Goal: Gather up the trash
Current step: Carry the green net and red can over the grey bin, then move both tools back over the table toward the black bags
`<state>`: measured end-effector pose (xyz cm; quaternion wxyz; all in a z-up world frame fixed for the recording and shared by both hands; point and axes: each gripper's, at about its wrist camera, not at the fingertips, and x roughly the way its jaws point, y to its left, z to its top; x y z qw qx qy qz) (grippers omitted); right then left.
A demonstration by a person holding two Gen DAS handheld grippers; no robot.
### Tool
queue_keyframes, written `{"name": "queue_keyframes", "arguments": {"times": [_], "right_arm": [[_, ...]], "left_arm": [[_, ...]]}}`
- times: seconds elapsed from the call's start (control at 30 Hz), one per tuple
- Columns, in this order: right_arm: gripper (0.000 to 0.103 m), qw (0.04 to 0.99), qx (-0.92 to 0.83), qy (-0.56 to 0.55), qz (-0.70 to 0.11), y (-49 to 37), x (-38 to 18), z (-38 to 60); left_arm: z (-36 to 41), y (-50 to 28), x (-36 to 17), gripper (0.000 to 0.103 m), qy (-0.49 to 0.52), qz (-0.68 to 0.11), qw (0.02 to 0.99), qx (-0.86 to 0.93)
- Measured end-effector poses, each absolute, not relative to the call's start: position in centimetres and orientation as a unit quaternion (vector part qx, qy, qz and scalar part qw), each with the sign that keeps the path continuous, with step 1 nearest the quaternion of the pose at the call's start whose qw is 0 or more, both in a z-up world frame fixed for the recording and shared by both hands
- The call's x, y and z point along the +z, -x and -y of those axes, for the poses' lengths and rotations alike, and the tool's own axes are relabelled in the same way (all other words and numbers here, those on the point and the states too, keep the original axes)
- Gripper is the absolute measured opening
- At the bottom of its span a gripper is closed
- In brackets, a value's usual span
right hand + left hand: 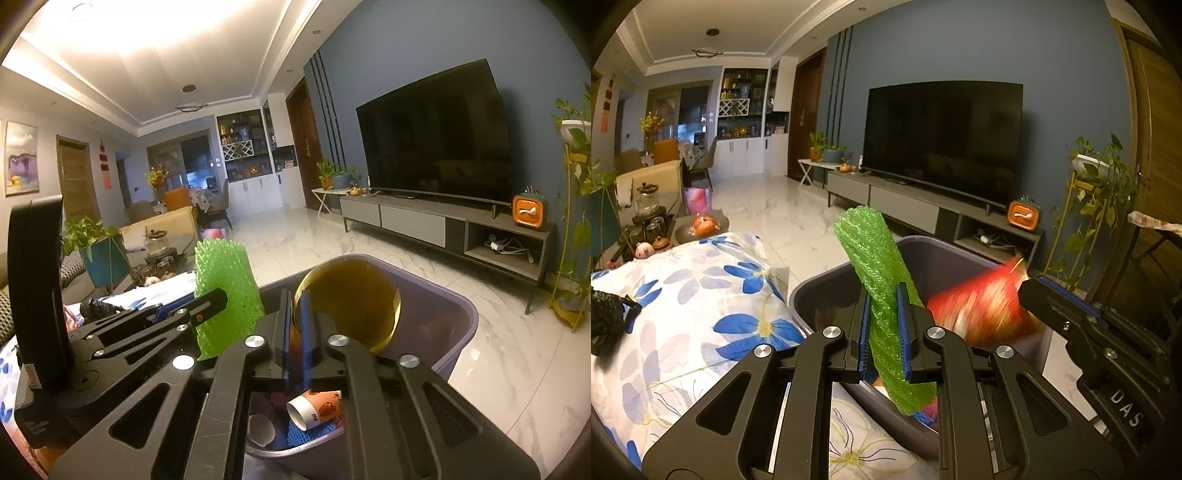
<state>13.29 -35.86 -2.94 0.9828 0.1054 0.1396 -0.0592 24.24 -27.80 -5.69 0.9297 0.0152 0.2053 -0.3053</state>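
Left wrist view: mounted behind the left hand-held gripper (882,328), looking forward along its fingers and slightly downward, close over the grey bin (820,291). Right wrist view: same arrangement behind the right hand-held gripper (295,332), set to the right of the first. Both share the bin, the television (436,140), the marble floor (332,240) and each other's gripper.

Left gripper (884,332) clamped, angled slightly down. Right gripper (299,332) close alongside, jaws narrow, state unclear.
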Motion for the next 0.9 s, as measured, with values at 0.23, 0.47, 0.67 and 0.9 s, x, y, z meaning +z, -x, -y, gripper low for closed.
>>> {"name": "queue_keyframes", "arguments": {"times": [0.23, 0.47, 0.67, 0.9], "right_arm": [[0.031, 0.981, -0.088, -0.121, -0.125, -12.1, -3.0, 36.9], [0.048, 0.980, -0.099, -0.122, -0.120, -10.6, -3.2, 36.5], [0.063, 0.980, -0.099, -0.120, -0.120, -9.3, -3.3, 35.1], [0.084, 0.982, -0.101, -0.116, -0.110, -7.3, -2.7, 33.2]], "left_arm": [[27.6, -24.1, -6.1, 0.051, -0.020, -0.205, 0.931, -0.302], [25.3, -22.7, -5.9, 0.075, -0.013, -0.191, 0.944, -0.269], [21.8, -20.8, -5.5, 0.084, 0.009, -0.195, 0.953, -0.233], [17.0, -17.2, -4.5, 0.090, 0.017, -0.177, 0.969, -0.173]]}}
